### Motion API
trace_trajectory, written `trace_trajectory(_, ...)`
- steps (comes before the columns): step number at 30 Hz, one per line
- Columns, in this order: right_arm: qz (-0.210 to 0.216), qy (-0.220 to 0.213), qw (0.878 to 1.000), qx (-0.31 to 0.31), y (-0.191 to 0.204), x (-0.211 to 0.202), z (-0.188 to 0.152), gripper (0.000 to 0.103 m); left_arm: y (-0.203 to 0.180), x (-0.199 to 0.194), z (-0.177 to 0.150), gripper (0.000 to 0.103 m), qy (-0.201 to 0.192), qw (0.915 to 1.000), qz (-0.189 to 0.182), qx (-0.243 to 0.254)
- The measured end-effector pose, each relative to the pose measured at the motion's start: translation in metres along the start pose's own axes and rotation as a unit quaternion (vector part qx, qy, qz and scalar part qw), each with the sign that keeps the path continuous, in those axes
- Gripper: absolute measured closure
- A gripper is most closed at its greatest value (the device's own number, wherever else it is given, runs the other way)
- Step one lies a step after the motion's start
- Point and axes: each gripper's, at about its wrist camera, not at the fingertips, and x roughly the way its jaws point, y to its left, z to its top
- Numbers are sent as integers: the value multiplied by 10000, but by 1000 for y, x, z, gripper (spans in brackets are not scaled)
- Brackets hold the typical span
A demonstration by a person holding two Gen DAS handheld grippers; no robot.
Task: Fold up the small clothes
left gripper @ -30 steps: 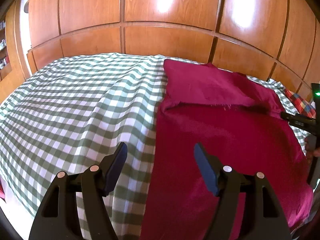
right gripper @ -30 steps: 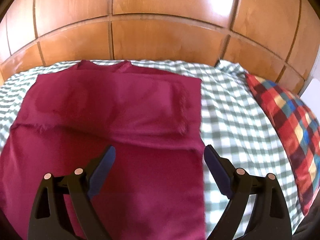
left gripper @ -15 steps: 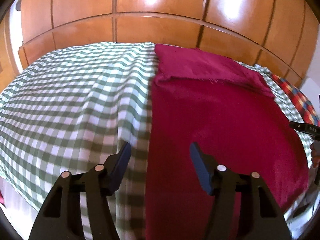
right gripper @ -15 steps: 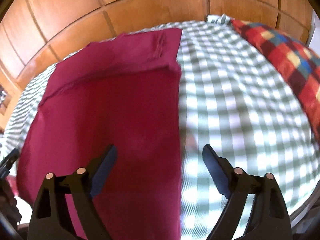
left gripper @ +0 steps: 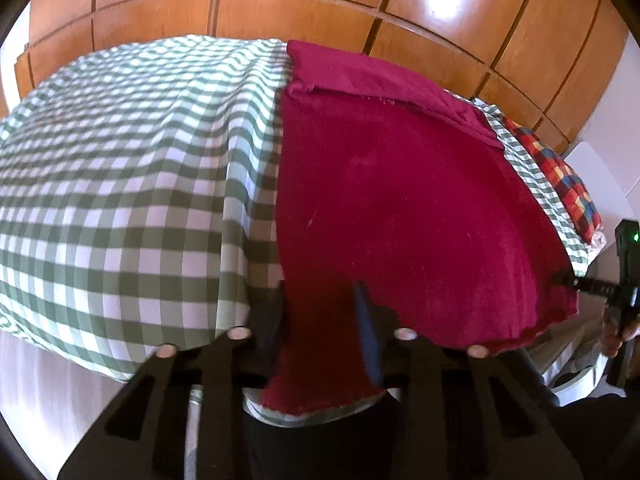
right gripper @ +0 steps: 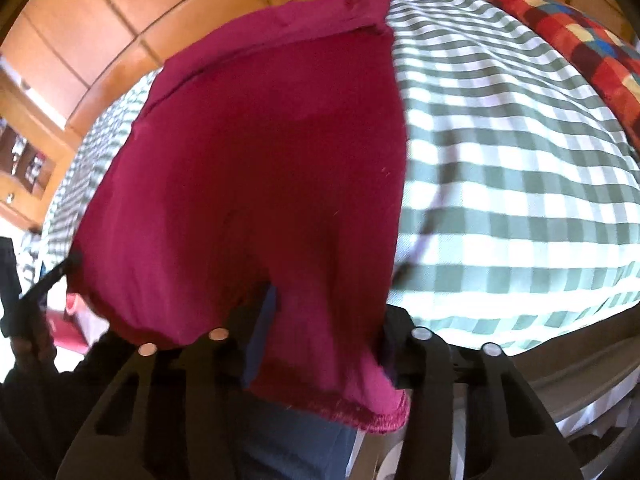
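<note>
A dark red garment (left gripper: 400, 184) lies flat on the green-and-white checked bed, its far end folded over. It also fills the right wrist view (right gripper: 260, 168). My left gripper (left gripper: 320, 332) stands open at the garment's near left corner, the hem hanging between its fingers over the bed's edge. My right gripper (right gripper: 324, 328) stands open at the near right corner, the hem draped between its fingers. The right gripper's tip shows at the far right of the left wrist view (left gripper: 576, 284).
The checked bed cover (left gripper: 120, 160) spreads to the left of the garment and to its right (right gripper: 500, 160). A red patchwork pillow (right gripper: 580, 40) lies at the far right. Wooden panelling (left gripper: 320, 8) stands behind the bed.
Both grippers have drawn back and down to the near edge of the bed. The garment's near hem now sits between the fingers of each, where before they hovered over its middle.
</note>
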Motion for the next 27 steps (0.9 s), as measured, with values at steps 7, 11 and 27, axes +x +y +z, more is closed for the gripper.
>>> trace_trajectory(7,26,-51,9998,-187,9,-8,12,92,-3,-15,6,98,-65,9993,-368,82)
trace_trajectory(11,453,-410,9981,-79,12,-29,29,94,2,-28,23,99,-175,9960,-848,-202)
trace_trajectory(27,529,-999,9907,754,-26,-3,163,94,20,28,165,98,-403,9848,-1407,-932)
